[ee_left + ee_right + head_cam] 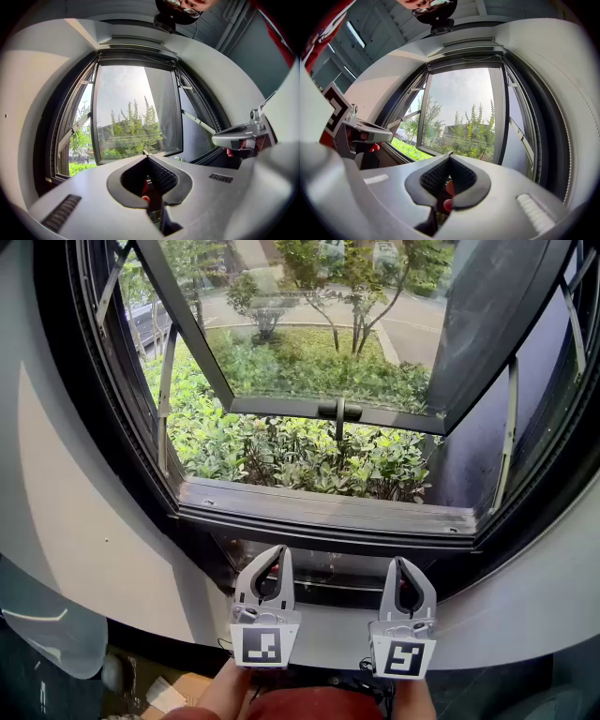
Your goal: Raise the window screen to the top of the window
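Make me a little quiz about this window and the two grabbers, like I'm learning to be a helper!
1. True or false: the left gripper and the right gripper both have their jaws together.
2. What is right outside, under the glass window sash? A) green bushes B) sand C) water
3. Fill in: the glass window sash is swung ____ toward the garden.

Key: 1 true; 2 A; 3 open.
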A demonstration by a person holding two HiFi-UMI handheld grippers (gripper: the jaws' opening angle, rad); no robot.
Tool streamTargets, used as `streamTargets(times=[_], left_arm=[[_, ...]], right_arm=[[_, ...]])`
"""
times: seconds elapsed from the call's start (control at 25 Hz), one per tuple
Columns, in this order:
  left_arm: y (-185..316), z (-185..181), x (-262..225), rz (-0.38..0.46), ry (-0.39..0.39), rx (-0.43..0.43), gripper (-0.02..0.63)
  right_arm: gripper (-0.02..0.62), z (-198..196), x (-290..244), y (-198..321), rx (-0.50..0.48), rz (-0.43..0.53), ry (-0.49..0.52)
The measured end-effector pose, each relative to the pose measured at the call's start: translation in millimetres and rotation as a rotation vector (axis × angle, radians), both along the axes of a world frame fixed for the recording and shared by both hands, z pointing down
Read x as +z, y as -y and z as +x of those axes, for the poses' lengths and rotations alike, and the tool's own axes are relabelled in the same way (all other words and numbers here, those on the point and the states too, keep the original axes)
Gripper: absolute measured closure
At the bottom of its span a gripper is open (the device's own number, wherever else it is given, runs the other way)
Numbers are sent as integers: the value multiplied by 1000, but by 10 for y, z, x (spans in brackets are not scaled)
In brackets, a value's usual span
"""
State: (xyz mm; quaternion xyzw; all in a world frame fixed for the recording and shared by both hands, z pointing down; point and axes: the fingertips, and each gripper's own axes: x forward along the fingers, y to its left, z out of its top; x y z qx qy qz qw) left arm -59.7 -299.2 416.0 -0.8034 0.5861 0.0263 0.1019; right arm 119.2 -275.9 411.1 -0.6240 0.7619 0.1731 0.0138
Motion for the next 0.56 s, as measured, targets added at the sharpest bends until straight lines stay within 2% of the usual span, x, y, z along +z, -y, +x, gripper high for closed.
streamTargets(times=[0.36,0.56], left_arm=[[-8,35,-2,-6,6,7,601],[22,41,-51,-2,8,-9,601]], right_arm=[[586,7,-21,-4,-2,8,-11],[586,-72,-102,58,-33,32,-38]])
